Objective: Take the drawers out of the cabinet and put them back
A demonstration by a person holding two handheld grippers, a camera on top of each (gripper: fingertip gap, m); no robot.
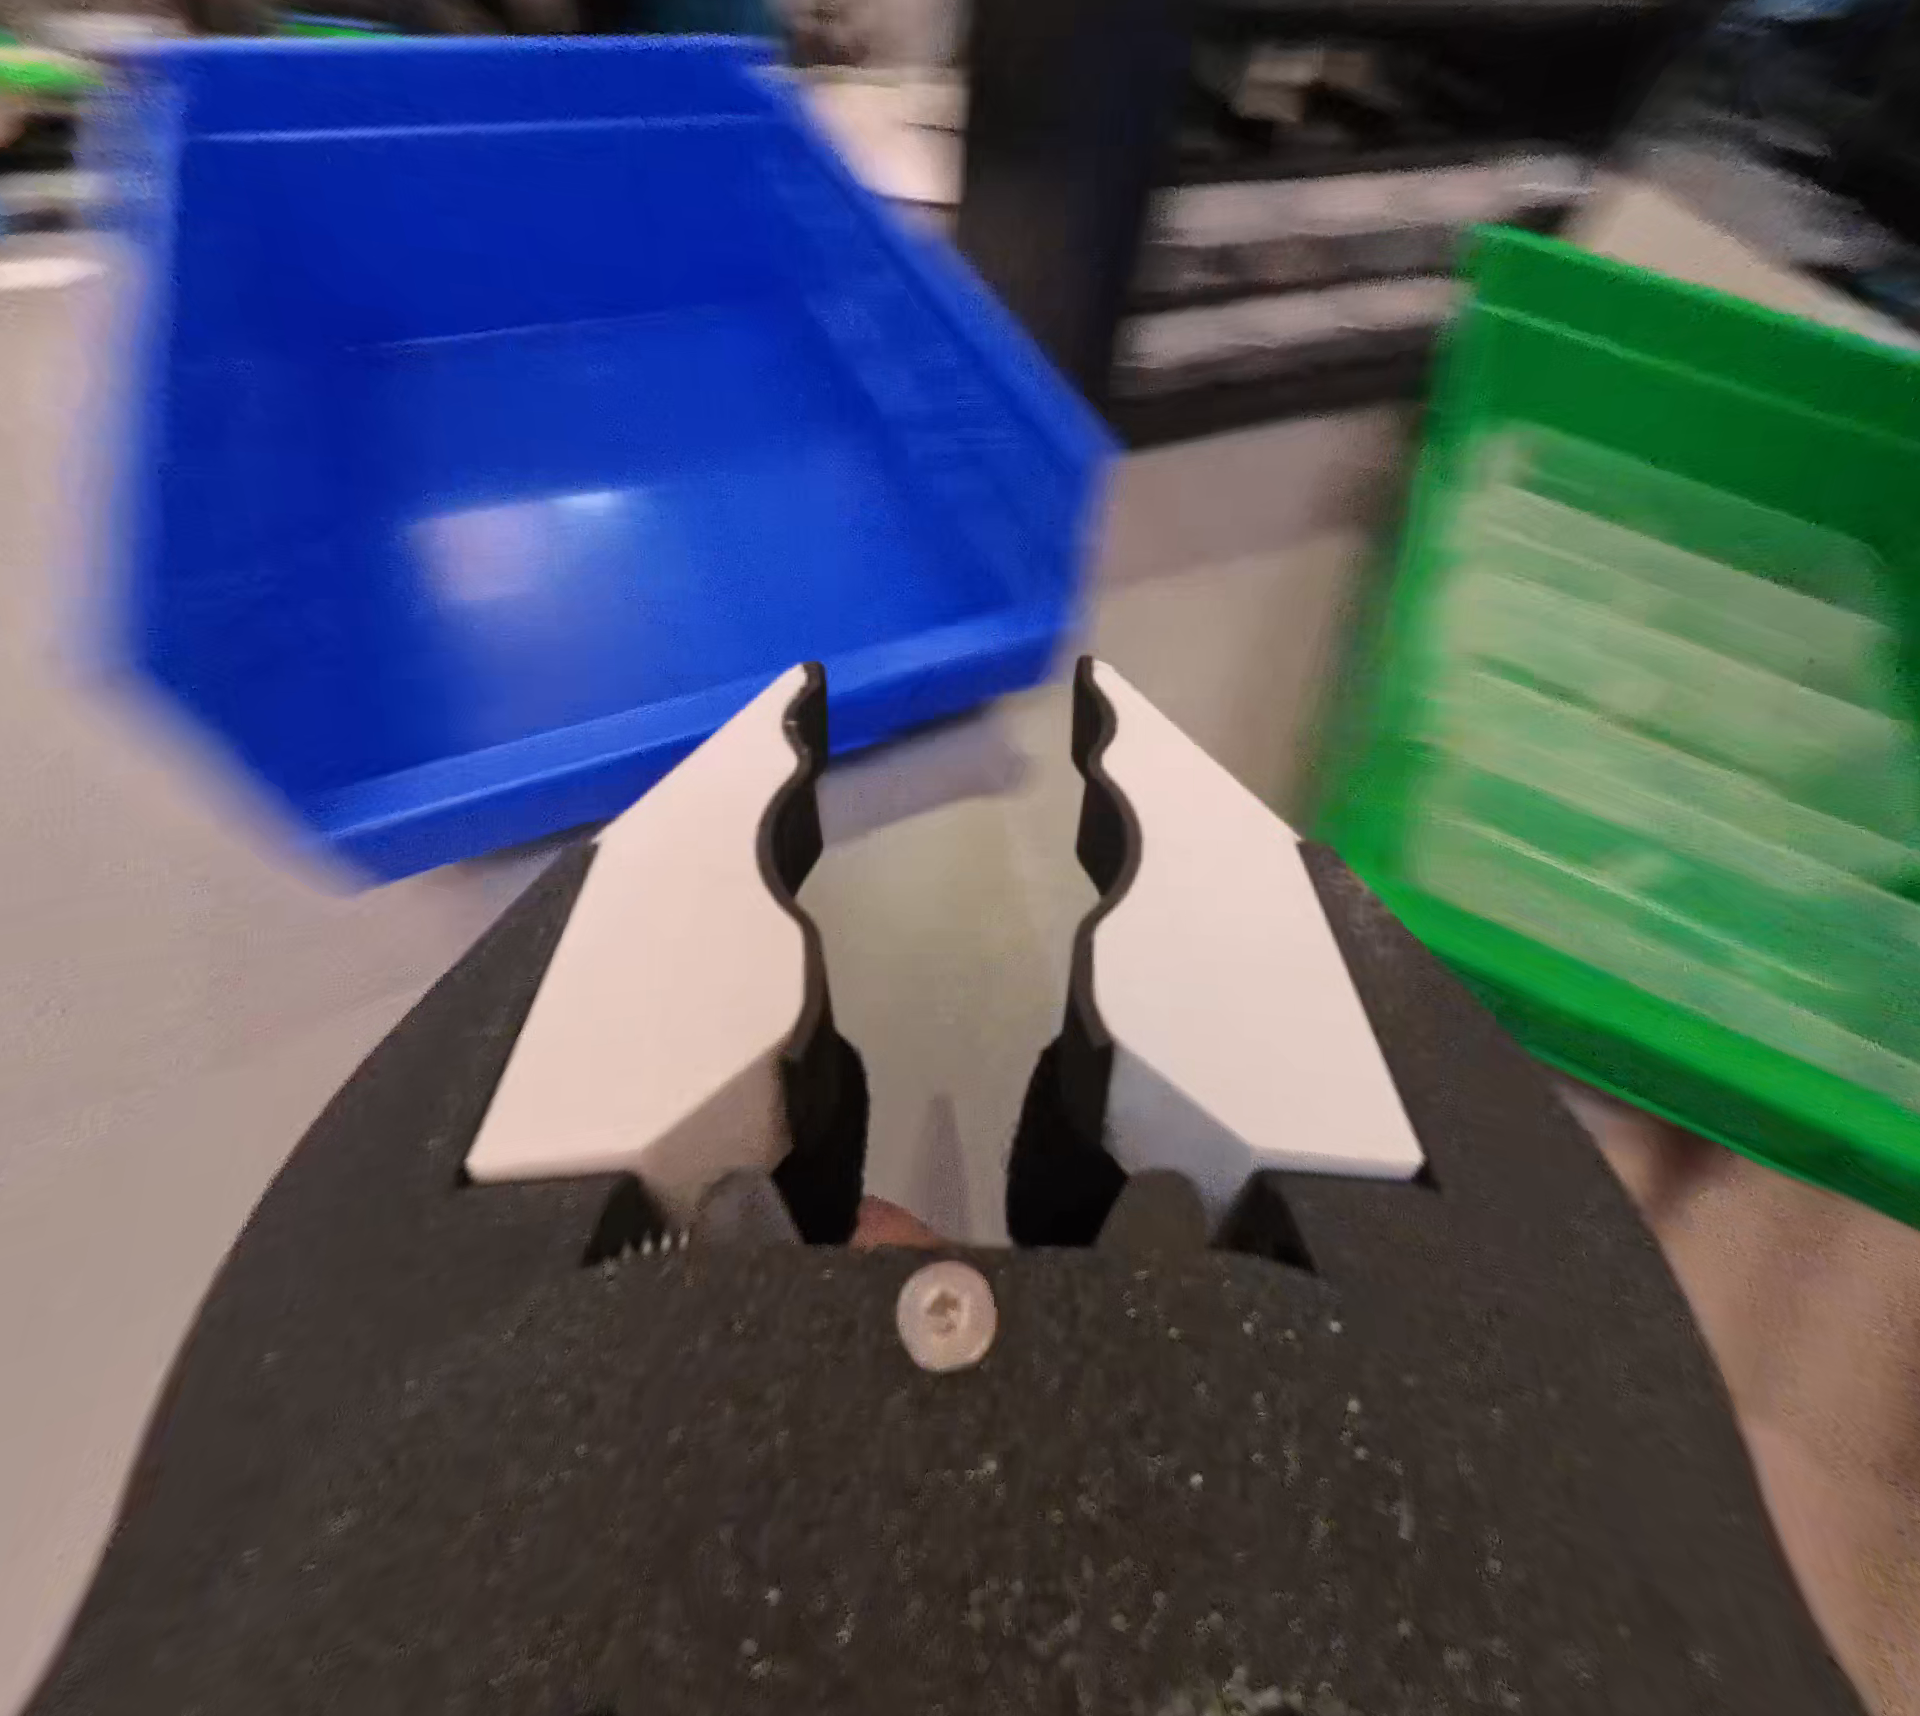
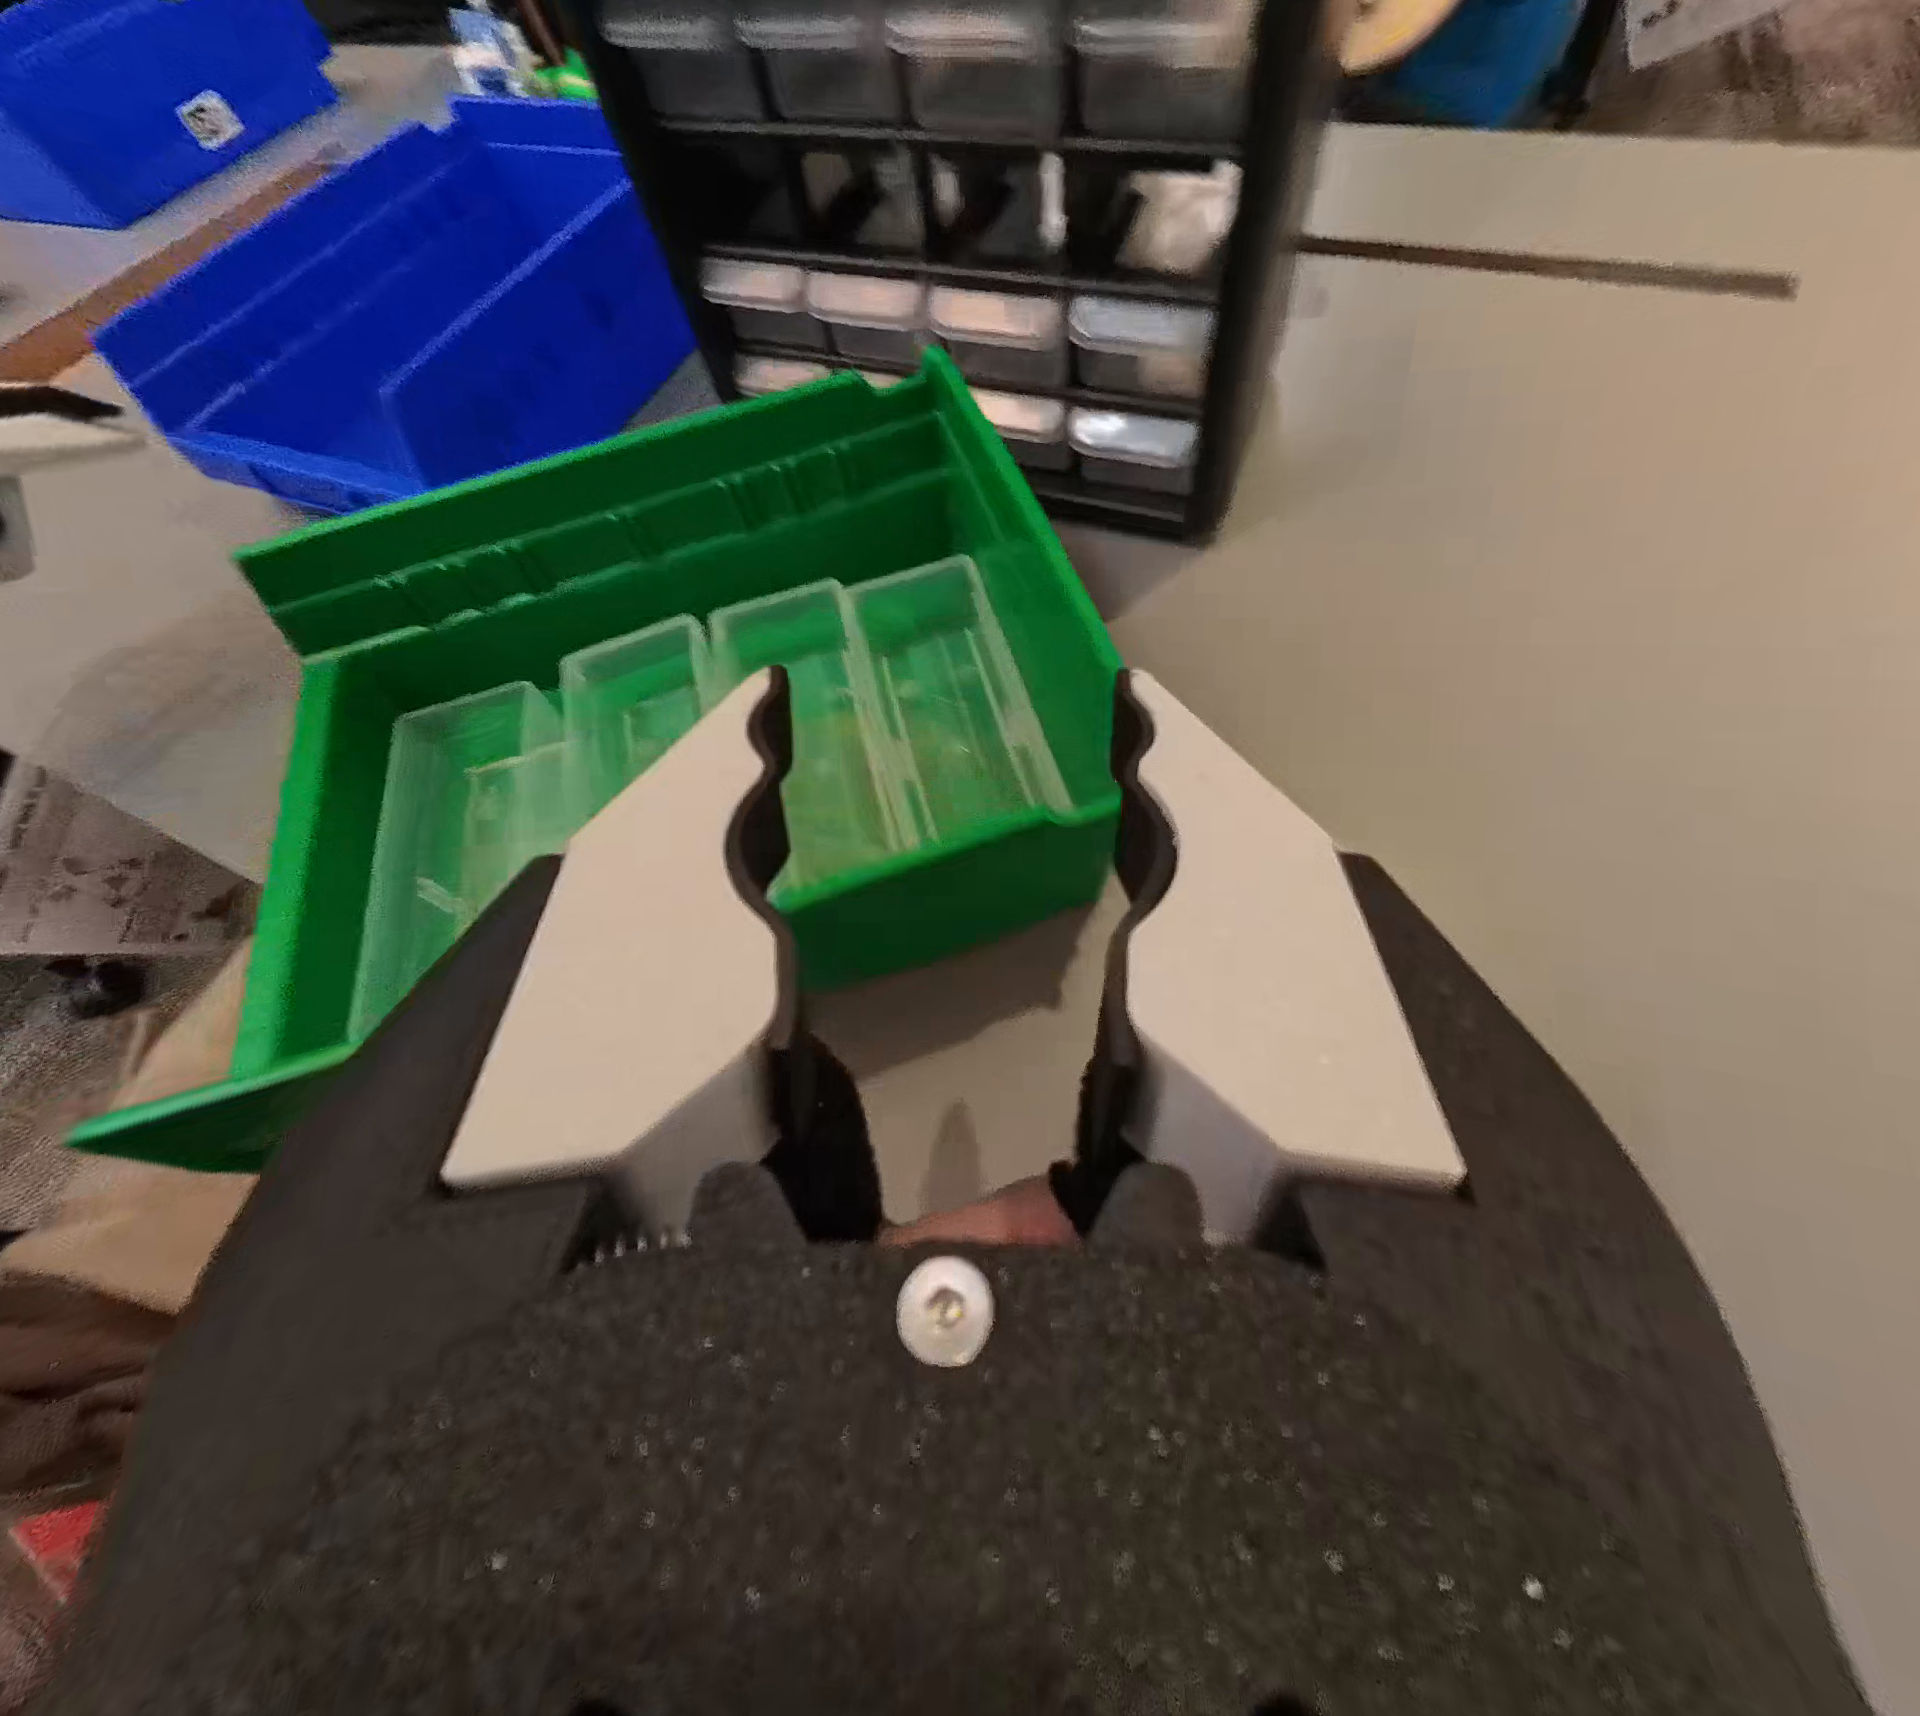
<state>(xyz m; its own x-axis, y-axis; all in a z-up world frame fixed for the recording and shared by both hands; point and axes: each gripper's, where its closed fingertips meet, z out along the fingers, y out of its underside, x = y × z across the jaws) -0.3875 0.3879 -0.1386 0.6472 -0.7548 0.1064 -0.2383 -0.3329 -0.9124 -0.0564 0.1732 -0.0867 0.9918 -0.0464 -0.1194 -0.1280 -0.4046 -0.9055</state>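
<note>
Second row of cabinet (image 2: 935, 212) emptied; four clear drawers (image 2: 727, 731) lying in green bin (image 2: 312, 783) near desk's (image 2: 1558, 627) front edge, awaiting return. Left hand-held gripper (image 1: 951, 690) and right hand-held gripper (image 2: 951, 700) released, empty.

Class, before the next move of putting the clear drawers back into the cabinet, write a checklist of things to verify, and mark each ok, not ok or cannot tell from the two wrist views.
1. Left gripper open and empty: ok.
2. Right gripper open and empty: ok.
3. Clear drawers lie within the green bin, side by side: ok.
4. Cabinet has free slots in its second row: ok for the left ones; the rightmost slot is too blurred to tell.
5. Green bin stands in front of the cabinet, path between them free: ok.
6. Left wrist view sharp enough to aim: not ok, heavy blur.
</note>
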